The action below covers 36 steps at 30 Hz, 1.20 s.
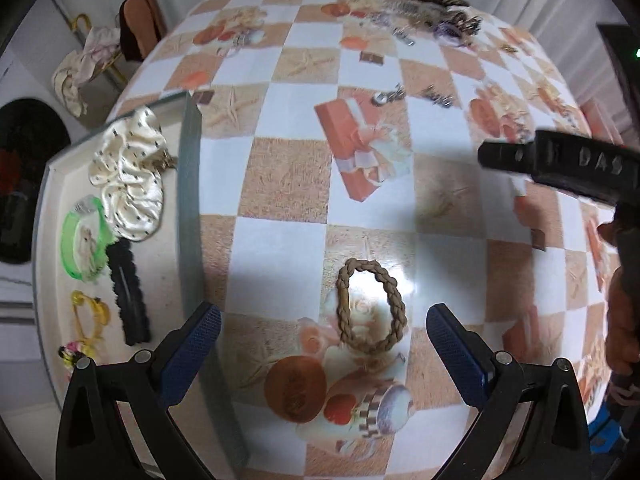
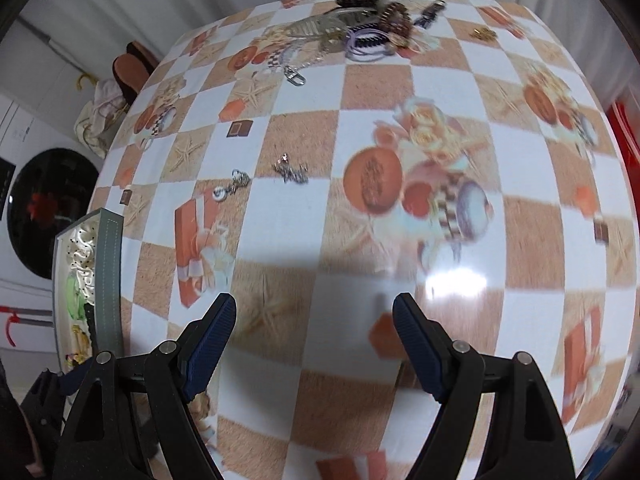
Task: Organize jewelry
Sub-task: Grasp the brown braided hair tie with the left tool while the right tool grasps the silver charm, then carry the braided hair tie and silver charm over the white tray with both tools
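A tan braided loop bracelet [image 1: 370, 306] lies flat on the checkered tablecloth just ahead of my left gripper [image 1: 323, 330], which is open and empty above it. A grey-rimmed tray [image 1: 188, 184] at the left holds a cream scrunchie [image 1: 130, 174], a green bangle [image 1: 82, 240], a black fuzzy clip [image 1: 128, 290] and yellow pieces [image 1: 90, 312]. My right gripper [image 2: 314, 322] is open and empty over bare cloth; it also shows in the left wrist view [image 1: 560, 160] at the right. The tray [image 2: 108, 268] shows at its left.
A pile of hair ties and chains [image 2: 360, 28] lies at the table's far edge, also in the left wrist view [image 1: 436, 12]. Small silver pieces [image 2: 290, 172] and a charm [image 2: 236, 184] lie mid-table. A washing machine [image 2: 48, 212] and a chair [image 1: 136, 28] stand beyond the left edge.
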Tool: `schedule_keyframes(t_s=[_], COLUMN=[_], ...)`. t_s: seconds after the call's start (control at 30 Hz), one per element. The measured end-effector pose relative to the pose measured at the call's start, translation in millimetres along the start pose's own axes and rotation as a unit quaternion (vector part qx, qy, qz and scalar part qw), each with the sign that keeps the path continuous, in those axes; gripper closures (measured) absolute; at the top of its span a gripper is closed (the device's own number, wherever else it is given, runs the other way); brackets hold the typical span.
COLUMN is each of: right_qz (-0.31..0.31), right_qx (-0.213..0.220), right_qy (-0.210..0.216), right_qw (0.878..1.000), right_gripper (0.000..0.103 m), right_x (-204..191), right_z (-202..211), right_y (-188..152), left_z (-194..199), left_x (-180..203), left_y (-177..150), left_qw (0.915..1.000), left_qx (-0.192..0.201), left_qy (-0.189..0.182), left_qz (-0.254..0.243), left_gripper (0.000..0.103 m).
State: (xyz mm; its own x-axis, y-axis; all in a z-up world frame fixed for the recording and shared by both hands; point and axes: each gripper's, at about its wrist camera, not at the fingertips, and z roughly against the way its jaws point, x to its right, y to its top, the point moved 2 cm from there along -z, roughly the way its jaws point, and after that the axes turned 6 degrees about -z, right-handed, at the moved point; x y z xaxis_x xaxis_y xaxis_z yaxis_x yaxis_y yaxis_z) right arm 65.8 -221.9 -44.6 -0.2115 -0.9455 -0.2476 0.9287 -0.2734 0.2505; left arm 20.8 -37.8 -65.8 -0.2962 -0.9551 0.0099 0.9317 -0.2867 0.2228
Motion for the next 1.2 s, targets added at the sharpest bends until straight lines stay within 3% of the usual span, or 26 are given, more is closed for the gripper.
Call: schedule_keyframes(t_s=[0.17,0.4,0.63,0.8,0.9,1.0,1.07,1.1,1.13,1.2], right_qz=[0.035,0.084,0.156,0.181,0.186,0.191,0.190,0.186,0.182,0.168], right_qx=[0.004,0.005,0.026,0.038,0.039,0.037,0.038,0.037,0.036,0.034], right_qy=[-0.005,-0.017,-0.051,-0.069,-0.070,-0.067,-0.068,-0.066,-0.065,-0.059], right_qw=[0.999,0.996,0.986,0.980,0.979,0.979,0.979,0.980,0.980,0.983], right_gripper=[0.020,0.031,0.036,0.046,0.058,0.070,0.081,0.081,0.081,0.082], right_x=[-5.9,-15.6,-36.4,-43.9,-46.6,-51.5,-52.8,-53.2,-52.7,-48.8], right_z=[-13.2,-34.0,-47.1,-50.2,-49.8,-50.8,-50.5,-50.5,-50.3,-48.1], right_y=[22.6,44.0,53.5,56.2,58.5,59.3,58.7,58.6,58.9,58.9], left_z=[-18.1,-35.5,-42.3,-38.0,-33.1,-25.8,-22.8,-22.2,-21.7,-19.5], left_x=[3.7,10.7,14.1,26.7,31.9,34.6,37.7,39.9,40.5,40.9], left_y=[-0.6,-2.6,-4.4,-3.6,-1.3,1.2,3.7,5.6,7.2,9.6], left_qw=[0.9996,0.9989,0.9985,0.9992,0.9996,0.9998,1.0000,0.9999,0.9998,0.9993], left_qx=[-0.014,-0.032,-0.030,-0.020,-0.012,-0.007,-0.005,-0.006,-0.006,-0.007], left_qy=[0.014,0.018,0.011,0.007,0.005,0.001,-0.005,-0.010,-0.018,-0.037], left_qz=[0.017,0.030,0.044,0.033,0.027,0.016,0.007,0.004,0.003,0.003], left_gripper=[0.000,0.000,0.000,0.011,0.025,0.047,0.071,0.075,0.085,0.088])
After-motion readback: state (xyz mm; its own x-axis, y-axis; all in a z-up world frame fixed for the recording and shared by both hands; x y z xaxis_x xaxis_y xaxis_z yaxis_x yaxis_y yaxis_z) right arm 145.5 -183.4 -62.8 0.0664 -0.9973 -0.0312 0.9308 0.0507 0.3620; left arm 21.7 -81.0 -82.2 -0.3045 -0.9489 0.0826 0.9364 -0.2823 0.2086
